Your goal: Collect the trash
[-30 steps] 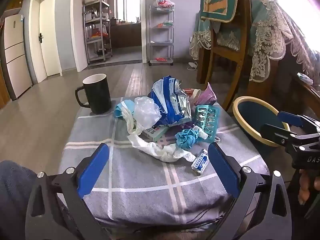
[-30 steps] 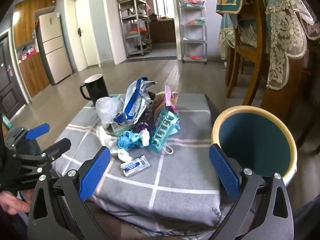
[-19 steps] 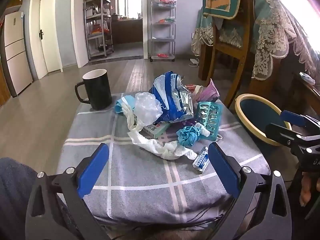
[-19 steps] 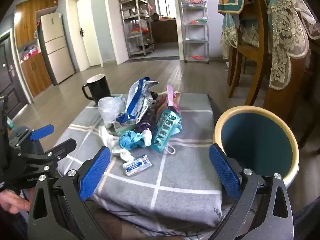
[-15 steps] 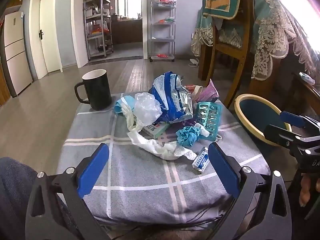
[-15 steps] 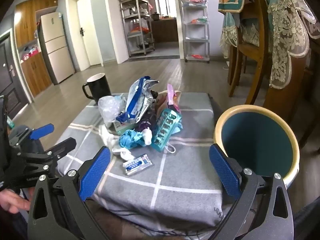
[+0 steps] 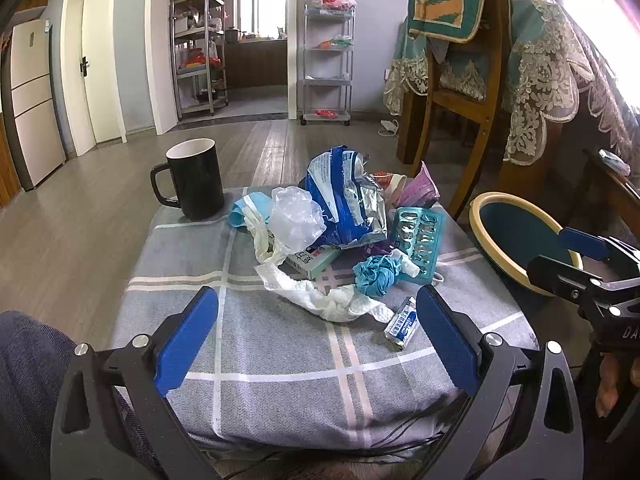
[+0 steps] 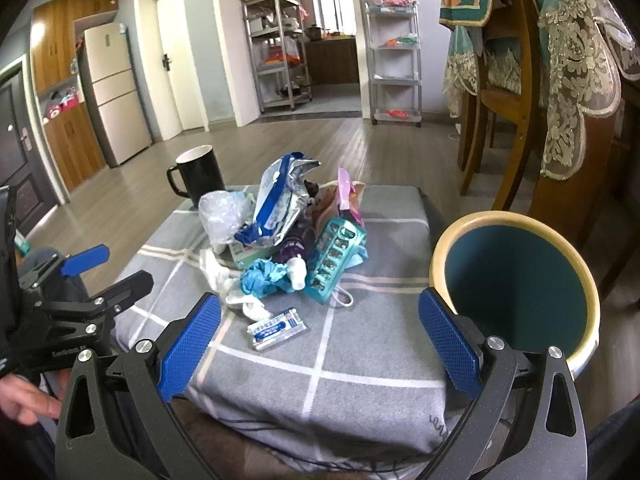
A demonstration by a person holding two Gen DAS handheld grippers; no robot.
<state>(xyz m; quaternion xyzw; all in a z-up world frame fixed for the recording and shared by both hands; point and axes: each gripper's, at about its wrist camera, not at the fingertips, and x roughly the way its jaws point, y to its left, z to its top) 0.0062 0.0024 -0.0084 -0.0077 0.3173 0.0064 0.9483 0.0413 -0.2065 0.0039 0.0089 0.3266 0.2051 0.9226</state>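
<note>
Grey checked cloth (image 7: 280, 344) over a low table, with all the trash in one heap at its middle and far half; nothing picked up yet

Left to right across the scene:
- left gripper (image 7: 316, 328) at the near left edge, blue pads spread wide, holding nothing
- one black mug (image 7: 196, 178) at the far left corner, apart from the heap and probably not trash
- one clear plastic bag (image 7: 296, 220), one light blue mask (image 7: 244, 208) behind it, one white crumpled tissue (image 7: 324, 300) trailing toward the near edge
- one blue-and-silver snack bag (image 7: 344, 196) standing tallest, one small green box (image 7: 312, 258) under it
- one crumpled blue glove (image 8: 264, 276), one teal pill tray (image 8: 334, 258), one pink wrapper (image 8: 346, 192) at the far side
- one small blue-and-white sachet (image 8: 276, 326) lying alone nearest the person, just ahead and between the pads of the right gripper (image 8: 320, 342), long axis running left-near to right-far
- right gripper likewise spread wide and empty, judged the nearer one to the sachet
- one teal bin (image 8: 516, 280) with a cream rim, just right of the table, beside the right gripper
</note>
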